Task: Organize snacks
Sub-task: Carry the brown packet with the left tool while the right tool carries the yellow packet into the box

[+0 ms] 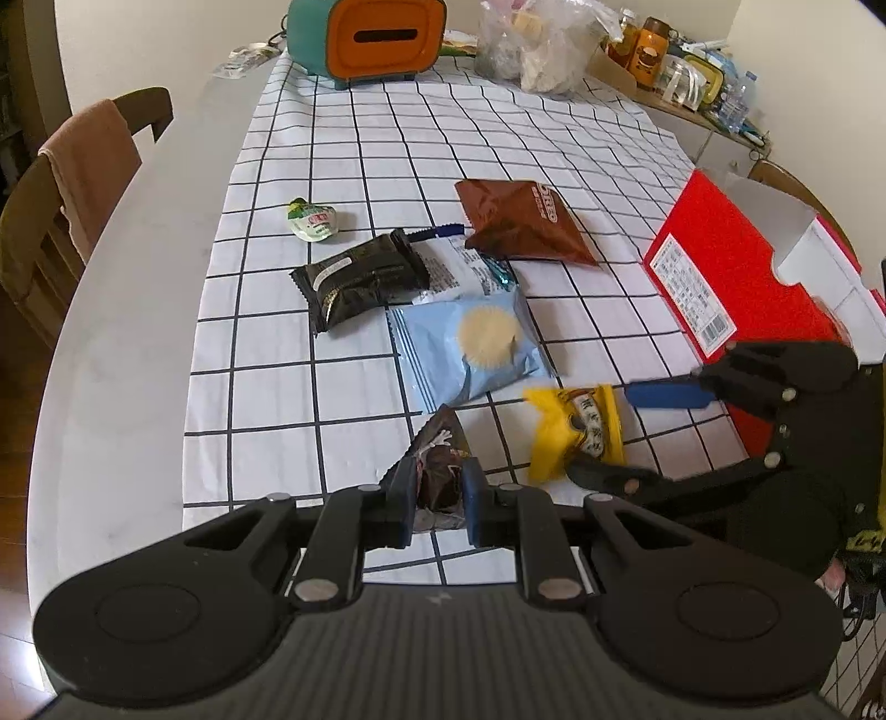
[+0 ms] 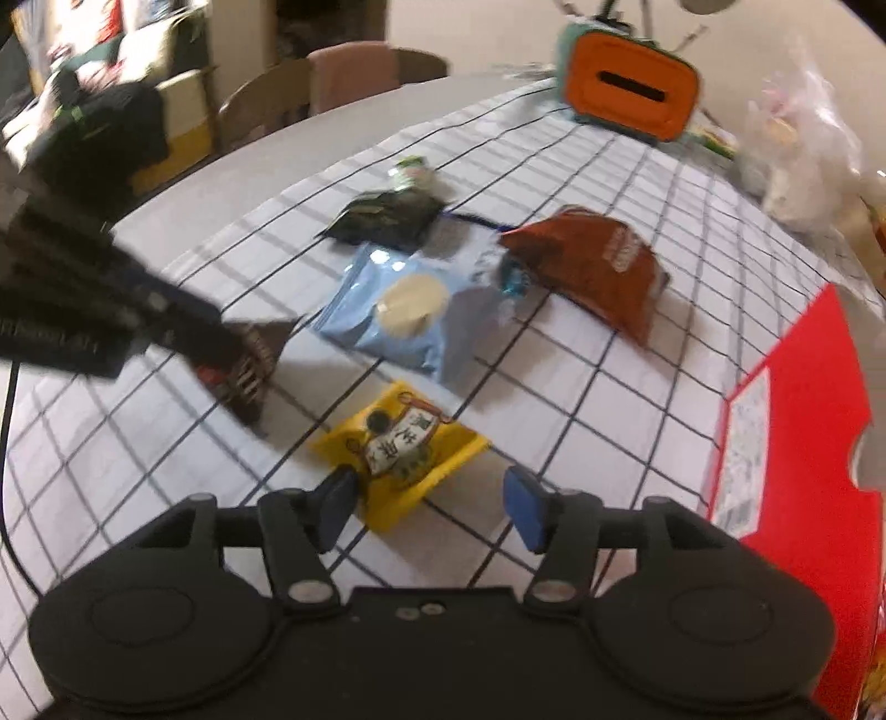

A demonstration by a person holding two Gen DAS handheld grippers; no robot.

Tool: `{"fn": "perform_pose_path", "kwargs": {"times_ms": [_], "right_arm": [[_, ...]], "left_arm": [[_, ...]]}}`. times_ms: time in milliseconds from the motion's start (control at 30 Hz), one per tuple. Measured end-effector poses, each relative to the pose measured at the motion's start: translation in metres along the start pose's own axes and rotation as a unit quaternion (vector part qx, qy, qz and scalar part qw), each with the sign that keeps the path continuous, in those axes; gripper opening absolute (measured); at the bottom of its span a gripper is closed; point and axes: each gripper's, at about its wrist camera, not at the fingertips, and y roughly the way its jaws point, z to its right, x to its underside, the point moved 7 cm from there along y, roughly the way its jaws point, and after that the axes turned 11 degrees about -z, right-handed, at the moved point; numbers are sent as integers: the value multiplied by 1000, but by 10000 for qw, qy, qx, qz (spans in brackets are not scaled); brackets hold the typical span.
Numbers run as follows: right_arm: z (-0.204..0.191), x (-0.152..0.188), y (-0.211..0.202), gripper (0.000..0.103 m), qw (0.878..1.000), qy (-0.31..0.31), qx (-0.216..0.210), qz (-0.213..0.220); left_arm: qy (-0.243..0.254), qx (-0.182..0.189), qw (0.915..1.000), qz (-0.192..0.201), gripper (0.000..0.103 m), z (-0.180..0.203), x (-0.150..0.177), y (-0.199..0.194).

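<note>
Left wrist cam first: my left tool point(image 1: 437, 501) is clenched on a dark brown snack packet point(image 1: 440, 471), pads pressing both sides of it, right at the near edge of the checked cloth point(image 1: 354, 138) that covers the bench point(image 1: 138, 232). Just past it lies a light blue packet point(image 1: 470, 343) with a round biscuit picture, and behind that a black packet point(image 1: 360, 279), a small green-and-white wrapped thing point(image 1: 313, 219) and a reddish-brown bag point(image 1: 523, 227) further toward the far edge. My right tool point(image 1: 614, 432) comes in from the right edge, straddling a yellow packet point(image 1: 576, 429). The red box point(image 1: 736, 277) sits open along the right edge of the bench. An orange-and-teal tissue box point(image 1: 382, 36) stands at the far edge.

Right wrist cam, kinda blurry: my right tool point(image 2: 429, 507) is released, its blue pads standing apart, with the yellow packet point(image 2: 401, 451) lying flat on the cloth between and just ahead of them; one pad looks close to its corner, but nothing is squeezed. The left tool point(image 2: 221, 343) shows at the left with the dark brown packet point(image 2: 252, 365) in it. The red box point(image 2: 803, 421) is near, on the right.
</note>
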Motion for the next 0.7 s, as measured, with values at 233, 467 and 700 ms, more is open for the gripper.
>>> {"fn": "perform_pose_path", "kwargs": {"times_ms": [233, 467, 700], "right_arm": [[-9, -12, 9, 57, 9995, -290, 63, 48], [-6, -13, 12, 57, 9994, -5, -351, -27], [-7, -10, 9, 50, 9990, 122, -431, 28]], "left_arm": [[15, 30, 10000, -9, 17, -1, -2, 3], [-58, 91, 9998, -192, 39, -5, -6, 16], [-153, 166, 9994, -250, 44, -9, -5, 27]]}}
